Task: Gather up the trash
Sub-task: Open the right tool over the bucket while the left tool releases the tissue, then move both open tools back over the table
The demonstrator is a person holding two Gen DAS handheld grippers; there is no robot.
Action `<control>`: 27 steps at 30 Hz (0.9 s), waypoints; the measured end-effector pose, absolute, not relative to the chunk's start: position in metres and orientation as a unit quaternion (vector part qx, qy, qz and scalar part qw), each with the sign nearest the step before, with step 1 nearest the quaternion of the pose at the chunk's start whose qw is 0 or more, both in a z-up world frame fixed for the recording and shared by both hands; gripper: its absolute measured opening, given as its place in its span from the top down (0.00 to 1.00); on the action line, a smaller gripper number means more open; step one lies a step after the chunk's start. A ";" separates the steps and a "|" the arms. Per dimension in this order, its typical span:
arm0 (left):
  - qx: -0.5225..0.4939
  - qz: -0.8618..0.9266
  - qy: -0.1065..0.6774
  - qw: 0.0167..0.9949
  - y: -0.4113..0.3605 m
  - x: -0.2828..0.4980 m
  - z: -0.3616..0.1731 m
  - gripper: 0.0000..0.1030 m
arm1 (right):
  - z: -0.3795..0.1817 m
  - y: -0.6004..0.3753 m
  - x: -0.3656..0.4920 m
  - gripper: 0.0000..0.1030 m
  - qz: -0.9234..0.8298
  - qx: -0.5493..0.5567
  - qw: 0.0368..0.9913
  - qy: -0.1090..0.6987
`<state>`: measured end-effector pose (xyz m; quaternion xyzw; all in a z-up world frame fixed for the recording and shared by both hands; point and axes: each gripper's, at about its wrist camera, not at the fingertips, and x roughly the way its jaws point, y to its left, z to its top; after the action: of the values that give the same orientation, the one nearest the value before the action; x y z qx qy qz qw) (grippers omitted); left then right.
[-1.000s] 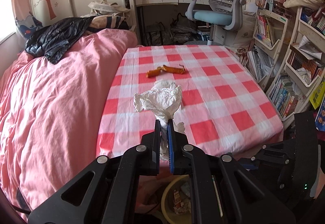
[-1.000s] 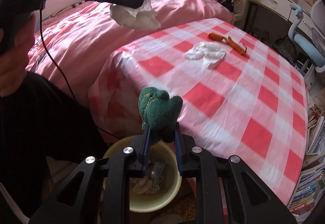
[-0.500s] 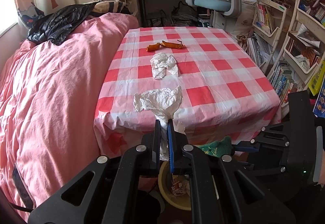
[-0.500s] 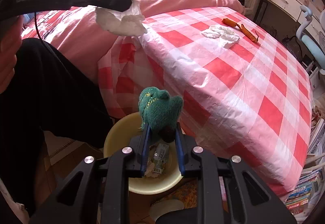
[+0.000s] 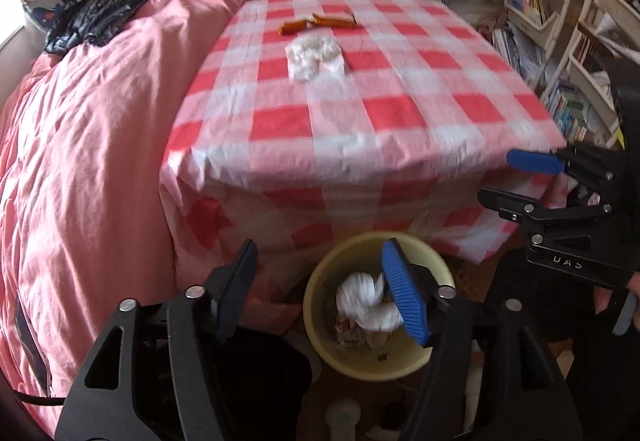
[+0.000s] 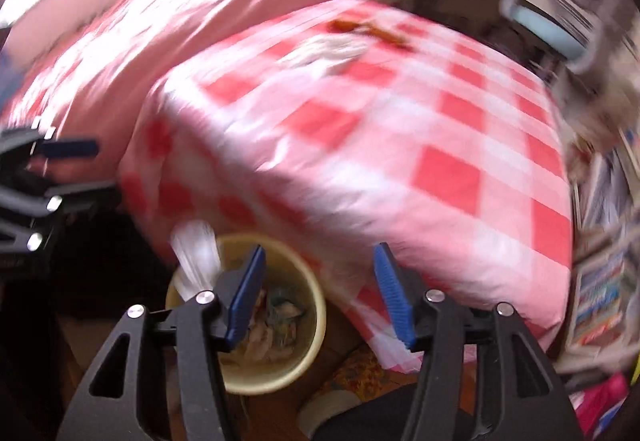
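1. A crumpled white tissue (image 5: pixel 370 303) lies inside the yellow bin (image 5: pixel 376 367), on top of other scraps that are too small to name; the blue finger pad of the left gripper covers its right side.
2. In the right wrist view a pale streak (image 6: pixel 196 259) hangs at the bin's left rim (image 6: pixel 276 383), too blurred to say whether it is paper or plastic. Something greenish shows among the contents, but I cannot tell what it is.
3. The bin stands on the floor just below the near edge of the table with the red-and-white checked cloth (image 5: pixel 360 121), whose hem hangs behind it.
4. Left gripper (image 5: pixel 320 293): jaws spread wide, holding nothing, poised over the bin's left half.
5. Right gripper (image 6: pixel 318 297): jaws also wide and empty, above the bin's right rim. From the left wrist view it enters at the right, partly cut off by the frame.
6. On the cloth, toward the far edge, a second white tissue wad (image 5: pixel 314 55) lies just in front of orange peel strips (image 5: pixel 318 24); whether they touch is unclear.
7. A pink duvet (image 5: pixel 88 145) lies against the table's left edge, with a black jacket (image 5: pixel 108 7) at its far end.
8. Bookshelves (image 5: pixel 560 41) along the right are cut off by the lens edge; the right wrist view is heavily motion-blurred throughout.
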<state>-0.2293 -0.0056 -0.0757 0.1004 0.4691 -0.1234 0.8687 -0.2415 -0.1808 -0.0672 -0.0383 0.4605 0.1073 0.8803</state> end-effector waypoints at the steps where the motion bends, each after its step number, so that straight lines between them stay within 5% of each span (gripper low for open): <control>1: 0.097 -0.119 0.455 0.877 -0.005 -0.225 -0.069 0.30 | -0.064 -0.185 -0.240 0.40 0.102 -0.024 0.886 0.451; 9: 0.040 -0.069 0.349 0.934 0.005 -0.156 0.001 0.14 | -0.046 -0.184 -0.225 0.37 0.082 0.008 0.909 0.408; 14: 0.030 -0.061 0.317 0.946 -0.001 -0.107 0.033 0.10 | -0.032 -0.186 -0.186 0.26 0.059 0.002 0.916 0.397; 27: -0.007 -0.048 0.297 0.954 0.023 -0.099 0.030 0.07 | -0.090 -0.268 -0.012 0.23 -0.093 0.075 0.874 0.470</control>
<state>-0.0990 0.0229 0.0302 -0.0065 0.2969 -0.0481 0.9537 -0.0115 -0.2678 -0.0903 0.0745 0.4701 -0.0933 0.8745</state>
